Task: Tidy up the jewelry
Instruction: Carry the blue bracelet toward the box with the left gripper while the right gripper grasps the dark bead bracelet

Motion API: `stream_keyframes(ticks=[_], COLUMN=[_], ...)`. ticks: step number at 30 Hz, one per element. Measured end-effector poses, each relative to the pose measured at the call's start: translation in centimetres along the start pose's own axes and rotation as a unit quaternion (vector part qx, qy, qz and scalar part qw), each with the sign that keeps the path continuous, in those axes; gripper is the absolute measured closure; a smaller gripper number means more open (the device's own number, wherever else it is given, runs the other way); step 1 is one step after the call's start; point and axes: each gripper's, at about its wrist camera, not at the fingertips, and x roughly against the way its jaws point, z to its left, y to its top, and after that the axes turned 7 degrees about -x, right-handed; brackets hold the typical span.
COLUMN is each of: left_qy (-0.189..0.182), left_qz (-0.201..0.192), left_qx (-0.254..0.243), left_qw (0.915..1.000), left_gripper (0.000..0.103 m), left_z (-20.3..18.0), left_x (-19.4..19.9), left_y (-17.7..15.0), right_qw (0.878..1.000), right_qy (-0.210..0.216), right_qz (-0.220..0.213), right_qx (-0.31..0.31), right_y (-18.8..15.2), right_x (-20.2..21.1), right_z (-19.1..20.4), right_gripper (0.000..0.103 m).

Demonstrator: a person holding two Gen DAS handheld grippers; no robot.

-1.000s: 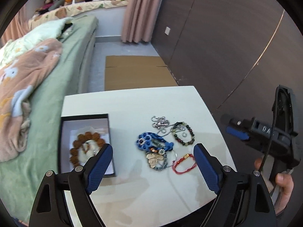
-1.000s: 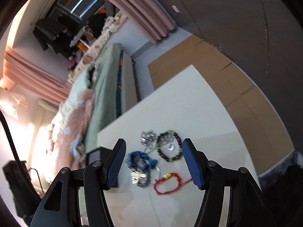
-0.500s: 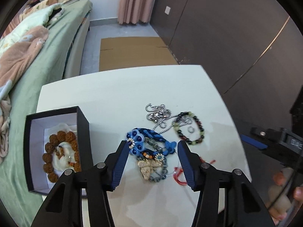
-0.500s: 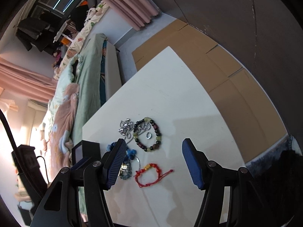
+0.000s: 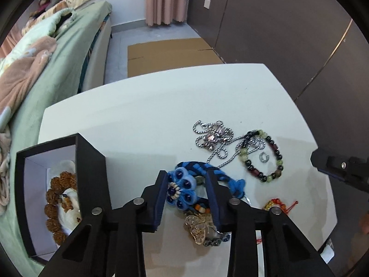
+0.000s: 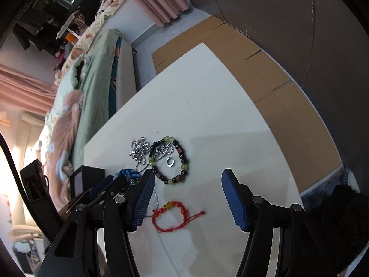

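I had the left gripper (image 5: 186,190) narrowed around the blue flower (image 5: 181,190), fingers not plainly pinching it, to lift it toward the box (image 5: 92,173) at left, while the right gripper (image 6: 188,198) hung spread wide above the red bracelet (image 6: 171,215).

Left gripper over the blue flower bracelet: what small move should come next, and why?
Probably close the left gripper the rest of the way. Its jaws already bracket the blue flower bracelet on both sides but do not yet seem to press it. A brown bead bracelet already lies in the black box, the likely destination. The right gripper hangs open, holding nothing.
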Motion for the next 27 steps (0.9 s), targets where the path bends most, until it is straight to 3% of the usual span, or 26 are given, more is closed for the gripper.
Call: stream_keyframes(ticks=[2,8,11,17,23,27], left_qy=[0.005,-0.036,-0.058,-0.085,-0.088,-0.087], left_qz=[-0.002,-0.025,-0.038,-0.067,-0.089,-0.099], left_qx=[-0.002,0.004,0.018,0.028,0.036,0.037], left_qw=[1.0,0.999,0.9974,0.9937,0.9915,0.9906], left_gripper=[0.077,0.091,0.091,0.092,0.092,0.091], left_z=[0.2,1.2,1.8,2.6,4.2,5.1], left_x=[-0.2,0.7,1.8,4.3,6.4,7.3], left_y=[-0.1,0.1,0.2,0.3,0.0,-0.8], right_qw=[1.0,0.999,0.997,0.992,0.98,0.971], right_qy=[-0.015,-0.049,-0.069,-0.111,-0.173,-0.202], right_qz=[-0.004,-0.003,-0.003,-0.012,-0.035,-0.044], right_qx=[0.004,0.013,0.021,0.051,0.093,0.12], right_y=[0.1,0.4,0.5,0.2,-0.6,-1.4], right_x=[-0.4,-2.1,-2.9,-4.0,-4.4,-4.4], right_z=[0.4,1.2,1.8,3.3,4.9,5.9], right_gripper=[0.041,0.048,0.058,0.06,0.063,0.075])
